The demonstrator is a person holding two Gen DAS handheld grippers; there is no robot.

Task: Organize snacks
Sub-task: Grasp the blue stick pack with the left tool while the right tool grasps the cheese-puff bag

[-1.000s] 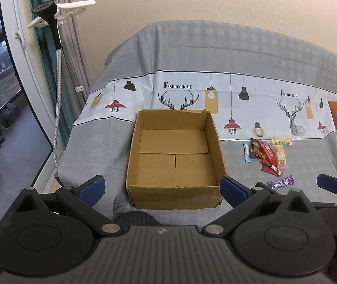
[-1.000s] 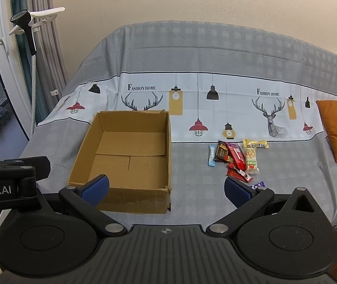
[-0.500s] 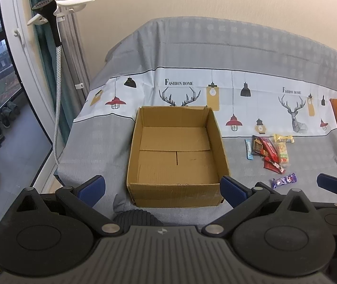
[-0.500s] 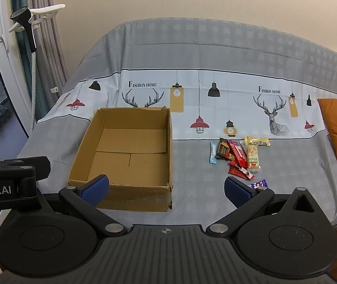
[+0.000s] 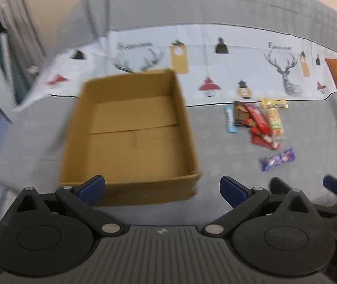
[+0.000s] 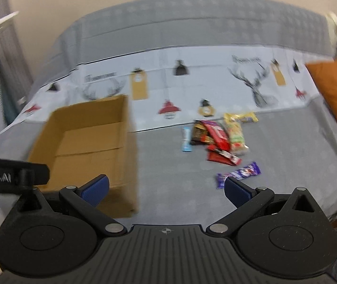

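Snacks (image 5: 258,123) lie in a loose heap on the bed (image 5: 216,142) at two o'clock in the left wrist view, with a purple packet (image 5: 278,159) apart at their near side. The cardboard box (image 5: 130,139) sits at eleven o'clock, empty as far as the blur allows. The left hand-held gripper (image 5: 161,187) hangs spread wide, holding nothing, over the box's near wall.

In the right wrist view the right hand-held gripper (image 6: 166,190) is likewise spread and empty. The purple packet (image 6: 239,174) lies just past its right fingertip (image 6: 236,193), at one o'clock; the heap (image 6: 216,137) sits beyond it at twelve to one. The box (image 6: 88,146) is at ten o'clock.

Overlapping wrappers could make a pinch lift two or drag a neighbour, and the soft cover may bunch under the fingers. Open grey cover separates box and heap; the bed's edge falls away at four o'clock, and an orange cushion (image 6: 334,90) bounds two o'clock.
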